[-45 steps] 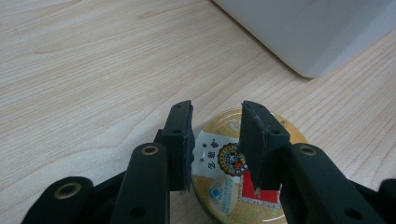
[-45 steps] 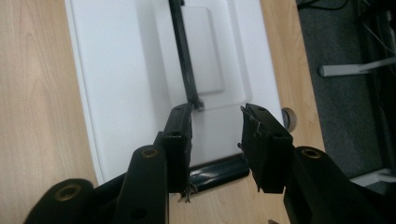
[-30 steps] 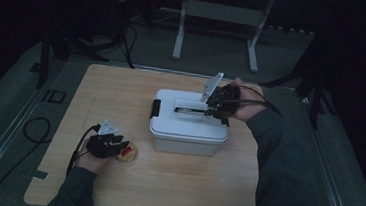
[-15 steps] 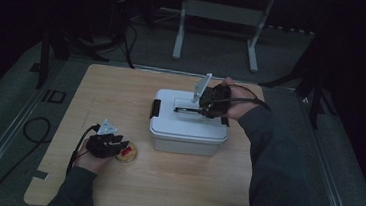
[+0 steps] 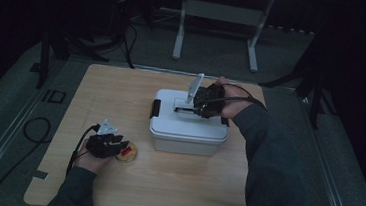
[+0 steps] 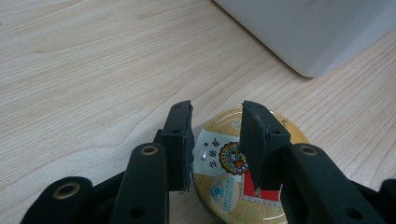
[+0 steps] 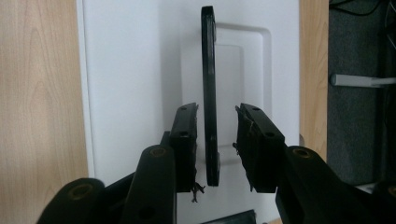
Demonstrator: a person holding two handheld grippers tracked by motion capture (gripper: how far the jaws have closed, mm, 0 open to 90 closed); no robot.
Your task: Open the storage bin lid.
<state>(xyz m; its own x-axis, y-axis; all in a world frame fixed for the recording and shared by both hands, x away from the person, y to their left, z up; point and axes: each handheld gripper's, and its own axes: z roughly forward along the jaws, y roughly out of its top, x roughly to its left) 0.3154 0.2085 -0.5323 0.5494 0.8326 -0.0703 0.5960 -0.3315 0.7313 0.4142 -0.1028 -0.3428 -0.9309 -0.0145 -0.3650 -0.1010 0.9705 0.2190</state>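
The right hand-held gripper (image 7: 212,149) is straddling the raised black handle (image 7: 209,93) of the white box (image 5: 189,128). Its jaws are spread with a gap on each side, so nothing is being pinched yet; the handle is standing on edge between them, probably so the box can be lifted or steadied by it. The left hand-held gripper (image 6: 215,140) is hovering with its jaws apart over the small round tin (image 6: 243,186), which is lying flat on the desk (image 5: 122,87) just beside the box's front corner, likely waiting to go inside.
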